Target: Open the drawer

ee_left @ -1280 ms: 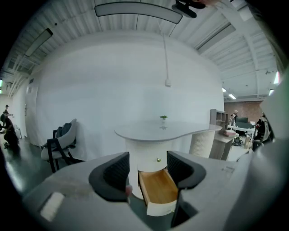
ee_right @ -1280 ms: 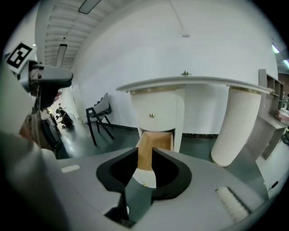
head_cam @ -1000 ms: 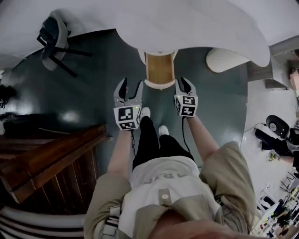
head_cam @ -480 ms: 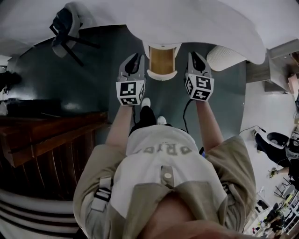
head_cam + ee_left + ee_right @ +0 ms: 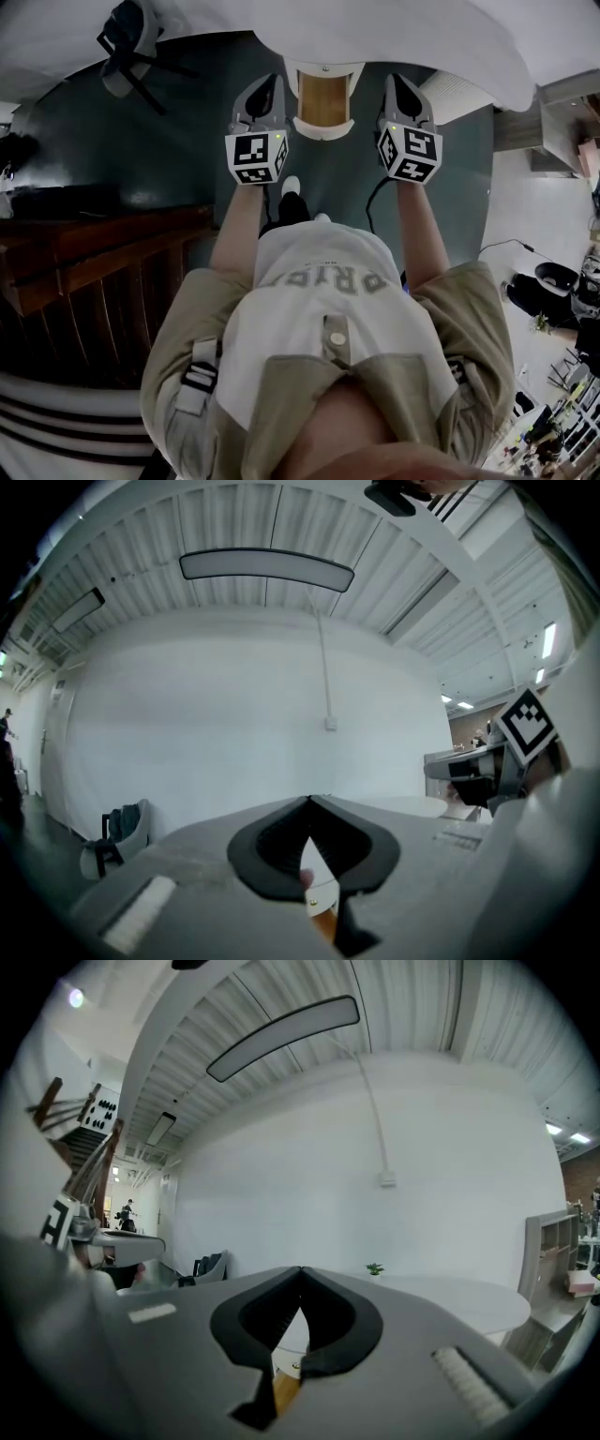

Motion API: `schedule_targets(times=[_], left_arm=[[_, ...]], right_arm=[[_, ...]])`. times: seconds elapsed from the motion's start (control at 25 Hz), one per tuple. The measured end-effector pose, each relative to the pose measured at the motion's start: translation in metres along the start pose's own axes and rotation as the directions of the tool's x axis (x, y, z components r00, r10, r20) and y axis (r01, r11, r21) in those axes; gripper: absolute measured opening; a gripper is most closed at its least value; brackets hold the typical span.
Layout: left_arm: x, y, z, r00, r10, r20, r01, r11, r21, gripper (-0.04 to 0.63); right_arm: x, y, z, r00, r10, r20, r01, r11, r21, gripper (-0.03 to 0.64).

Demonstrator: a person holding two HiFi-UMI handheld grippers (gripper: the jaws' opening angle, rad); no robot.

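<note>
Drawer (image 5: pixel 323 101) sits top centre of the head view, its wood inside showing below the white table (image 5: pixel 394 37) edge, so it looks already pulled out, I'd judge. L gripper (image 5: pixel 265 86) is just left of it, R gripper (image 5: pixel 397 84) just right — both clenched tight on nothing, neither touching it. Both aim level over the table at the white wall (image 5: pixel 234 714), so prob. no grip is being set up — they flank the drawer w/o working it.
</note>
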State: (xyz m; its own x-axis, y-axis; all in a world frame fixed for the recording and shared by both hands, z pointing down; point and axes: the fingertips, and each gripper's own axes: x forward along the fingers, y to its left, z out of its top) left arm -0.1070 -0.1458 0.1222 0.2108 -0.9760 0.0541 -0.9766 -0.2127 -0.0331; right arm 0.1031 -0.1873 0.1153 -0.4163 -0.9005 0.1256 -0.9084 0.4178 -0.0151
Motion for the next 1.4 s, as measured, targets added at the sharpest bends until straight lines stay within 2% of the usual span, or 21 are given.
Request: schedule_targets(times=[0.52,0.68,1.4], left_arm=[[0.005,-0.003,0.009,1.000,-0.003,0.007,0.003,0.999,0.038,0.008],[0.006,-0.002,0.009,1.000,-0.003,0.005,0.003,0.999,0.037,0.008],[0.000,0.005,0.005,1.000,0.005,-0.005,-0.004,0.999,0.035,0.008]], right_arm=[[0.001,0.002,0.008,0.999,0.000,0.039,0.001,1.000,-0.019,0.003],[0.000,0.002,0.012,0.999,-0.009,0.050,0.012,0.999,-0.052,0.002],[-0.003,0.010,0.019,0.997,0.012,0.071,-0.006,0.996,-0.084,0.002]])
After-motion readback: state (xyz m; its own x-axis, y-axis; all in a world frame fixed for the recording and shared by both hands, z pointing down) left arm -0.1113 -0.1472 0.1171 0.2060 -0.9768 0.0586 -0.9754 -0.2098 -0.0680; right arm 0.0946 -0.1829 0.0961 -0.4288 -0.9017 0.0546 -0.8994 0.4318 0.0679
